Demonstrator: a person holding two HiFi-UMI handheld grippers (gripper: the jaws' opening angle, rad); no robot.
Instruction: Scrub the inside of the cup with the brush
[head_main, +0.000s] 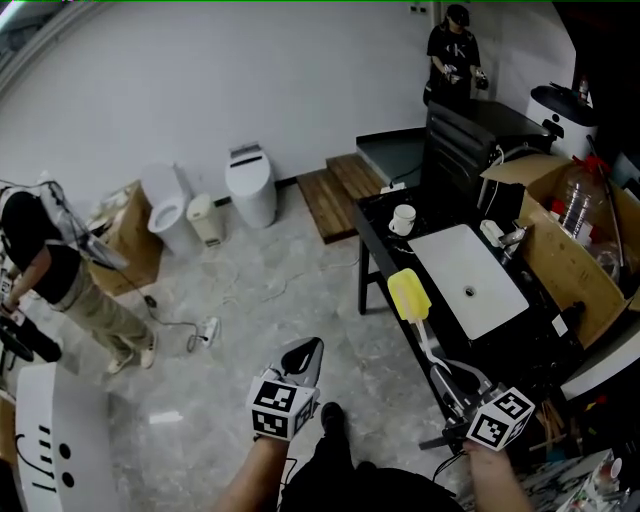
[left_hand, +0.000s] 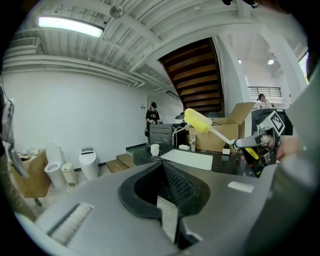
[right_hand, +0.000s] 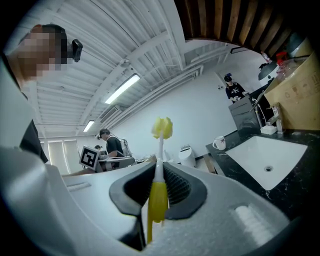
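My right gripper (right_hand: 158, 196) is clamped on the brush (head_main: 410, 296), low on its handle at the yellow grip. That leaves the yellow head standing well ahead of the jaws, free to reach down into a cup. My left gripper (left_hand: 165, 197) has its jaws pressed together on nothing and hangs over the floor beside the counter (head_main: 377, 240). I judge it must open to steady the cup (head_main: 403, 218), which stands at the counter's far corner beyond the sink (head_main: 450, 260), well apart from both grippers. Scrubbing has not begun.
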